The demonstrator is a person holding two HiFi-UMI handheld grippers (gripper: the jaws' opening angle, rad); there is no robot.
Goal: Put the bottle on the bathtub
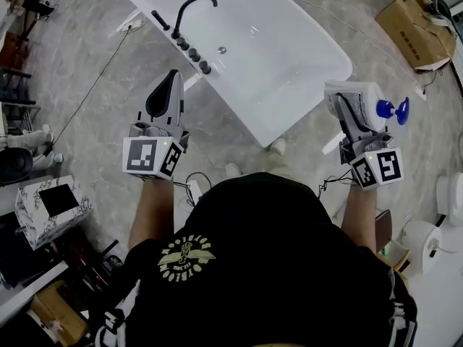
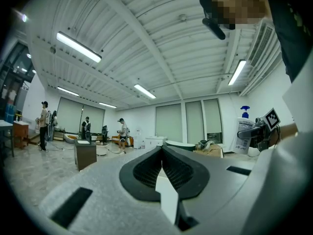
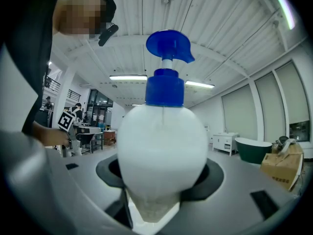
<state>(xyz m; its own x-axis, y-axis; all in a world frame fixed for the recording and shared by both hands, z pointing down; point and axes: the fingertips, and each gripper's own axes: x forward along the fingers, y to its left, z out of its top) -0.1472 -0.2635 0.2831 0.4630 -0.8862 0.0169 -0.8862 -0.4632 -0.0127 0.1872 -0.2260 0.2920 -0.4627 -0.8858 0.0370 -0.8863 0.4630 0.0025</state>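
1 bottle (image 1: 369, 97) sat clamped in the right gripper (image 1: 349, 104), just off the bathtub's (image 1: 312, 101) near right corner; the left gripper (image 1: 172, 79) was pressed together, empty. It likely needed lowering upright onto the flat rim before release.

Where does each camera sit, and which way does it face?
Head view: on head, steeply down at bathtub; both forearms, left gripper, right gripper.
Left gripper view: along its shut fingers, across the room; torso at right.
Right gripper view: along its fingers at the clamped bottle; torso left.
Shared: all three show the bottle.
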